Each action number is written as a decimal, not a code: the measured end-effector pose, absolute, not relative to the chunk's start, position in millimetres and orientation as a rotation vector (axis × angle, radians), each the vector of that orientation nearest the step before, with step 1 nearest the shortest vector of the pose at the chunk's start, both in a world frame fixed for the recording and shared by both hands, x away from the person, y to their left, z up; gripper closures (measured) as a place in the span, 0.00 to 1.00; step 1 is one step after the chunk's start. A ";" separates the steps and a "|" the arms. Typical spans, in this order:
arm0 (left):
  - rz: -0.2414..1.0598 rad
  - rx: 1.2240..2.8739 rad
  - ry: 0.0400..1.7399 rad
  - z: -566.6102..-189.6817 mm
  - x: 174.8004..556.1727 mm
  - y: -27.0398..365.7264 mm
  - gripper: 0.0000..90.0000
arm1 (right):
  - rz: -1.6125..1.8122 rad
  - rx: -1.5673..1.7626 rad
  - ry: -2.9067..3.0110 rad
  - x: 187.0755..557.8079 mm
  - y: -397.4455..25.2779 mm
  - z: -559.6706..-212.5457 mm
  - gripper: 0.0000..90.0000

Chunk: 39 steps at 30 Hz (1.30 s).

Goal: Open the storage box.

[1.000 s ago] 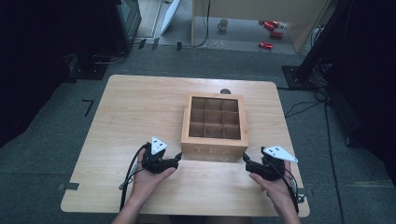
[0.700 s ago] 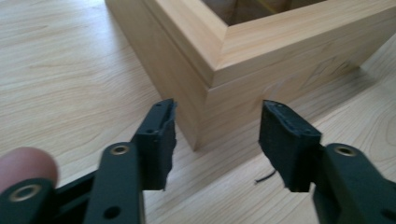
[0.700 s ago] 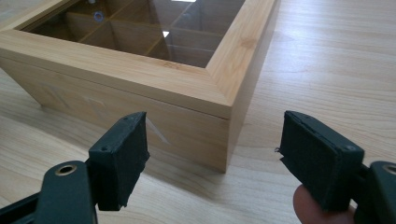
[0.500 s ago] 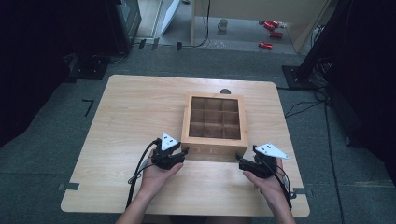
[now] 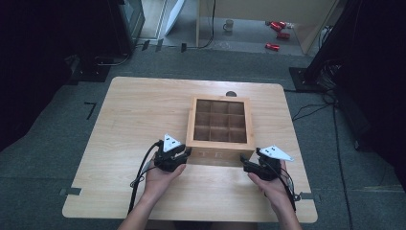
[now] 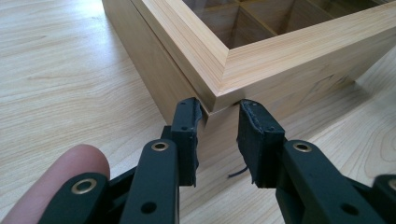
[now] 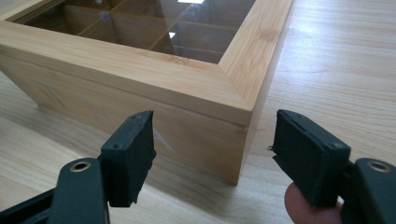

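Hand-held gripper (image 6: 218,140) (jaws apart) astride box (image 6: 261,70) corner, seemingly

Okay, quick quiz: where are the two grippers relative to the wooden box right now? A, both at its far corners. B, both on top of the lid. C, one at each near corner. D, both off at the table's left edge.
C: the left gripper sits at the near-left corner of the wooden box and the right gripper at its near-right corner, jaws open.

1 wooden box (image 5: 220,128) with 9 compartments — 2 grippers — 3 red cans (image 5: 277,33) and 1 mug (image 5: 228,25) on the floor.
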<state>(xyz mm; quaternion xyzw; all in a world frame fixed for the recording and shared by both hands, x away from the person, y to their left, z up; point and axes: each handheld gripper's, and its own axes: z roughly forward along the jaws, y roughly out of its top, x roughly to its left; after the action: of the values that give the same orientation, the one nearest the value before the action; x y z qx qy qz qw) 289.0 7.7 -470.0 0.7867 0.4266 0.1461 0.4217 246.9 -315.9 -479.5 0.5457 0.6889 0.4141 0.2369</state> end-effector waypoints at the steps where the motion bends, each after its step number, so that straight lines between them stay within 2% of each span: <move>1: 0.369 1.972 1.066 -469.9 289.0 7.7 0.77 | 1.137 1.496 1.887 247.6 -316.1 -479.7 0.34; 17: 0.360 1.945 1.067 -464.2 290.7 7.2 0.77 | 1.200 1.463 1.871 254.5 -317.5 -478.6 0.48; 30: 0.344 1.939 1.054 -466.5 287.6 16.2 0.75 | 1.267 1.435 1.838 254.4 -320.3 -472.8 0.49; 39: 0.385 1.957 1.071 -472.7 274.9 45.7 0.59 | 1.264 1.381 1.799 254.5 -318.2 -457.5 0.48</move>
<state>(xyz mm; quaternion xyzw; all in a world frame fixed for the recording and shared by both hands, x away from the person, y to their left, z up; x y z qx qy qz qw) 274.9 45.7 -472.7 0.7825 0.4282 0.1538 0.4251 254.5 -318.2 -457.5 0.5122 0.6673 0.4689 0.2692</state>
